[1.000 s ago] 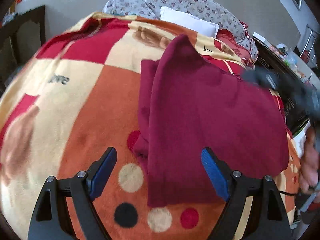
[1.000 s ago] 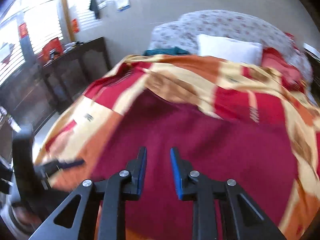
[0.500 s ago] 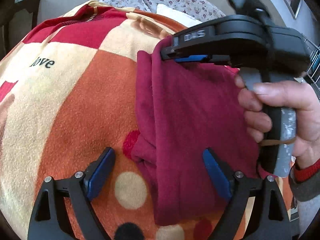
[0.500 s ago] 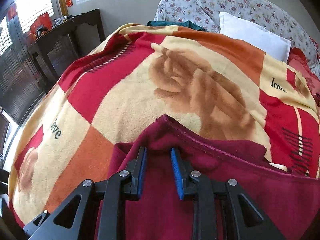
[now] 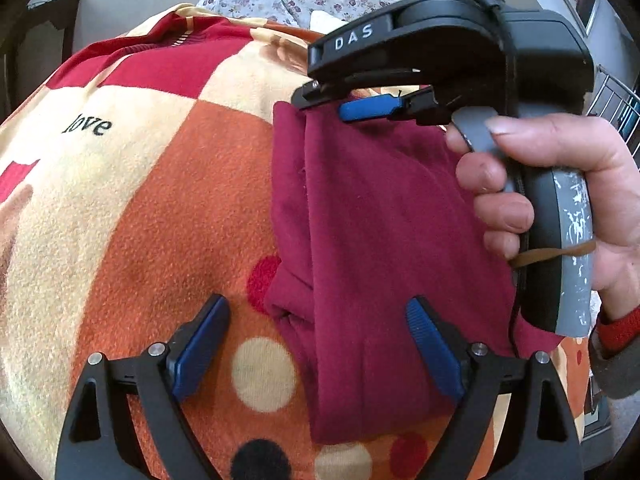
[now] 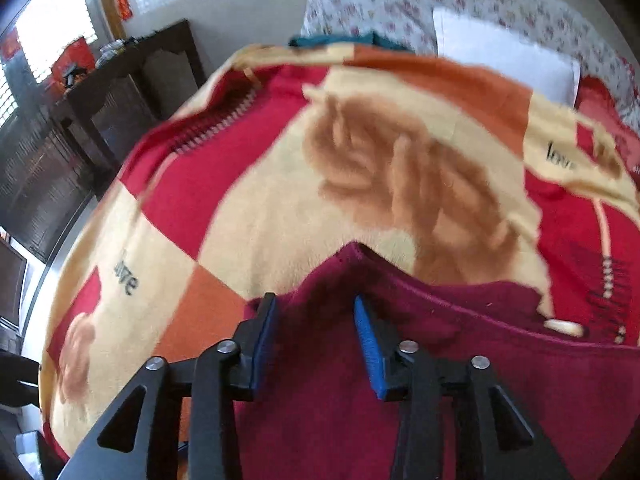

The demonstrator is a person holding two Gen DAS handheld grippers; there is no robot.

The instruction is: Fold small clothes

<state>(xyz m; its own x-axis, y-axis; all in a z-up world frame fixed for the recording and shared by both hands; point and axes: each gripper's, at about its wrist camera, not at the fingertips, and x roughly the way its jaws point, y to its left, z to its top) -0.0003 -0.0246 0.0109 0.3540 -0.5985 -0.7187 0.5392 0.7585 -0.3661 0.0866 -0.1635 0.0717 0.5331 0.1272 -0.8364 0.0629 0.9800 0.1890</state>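
Maroon garment (image 6: 360, 380) lies between right gripper's (image 6: 316, 344) opening jaws.

On the bed, we see open blanket (image 5: 120, 208) to the left of the maroon garment (image 5: 380, 248), with nothing lying on it, so a gripper could pass there. On the right side the way is blocked: the right gripper (image 5: 368, 106) and the hand (image 5: 560, 200) that holds it hang just over the far corner of the garment. Its jaws are opening, with the cloth between them. Beyond the bed the pillows (image 6: 480, 20) close the far end, and a dark cabinet (image 6: 120, 92) stands close beside the bed.
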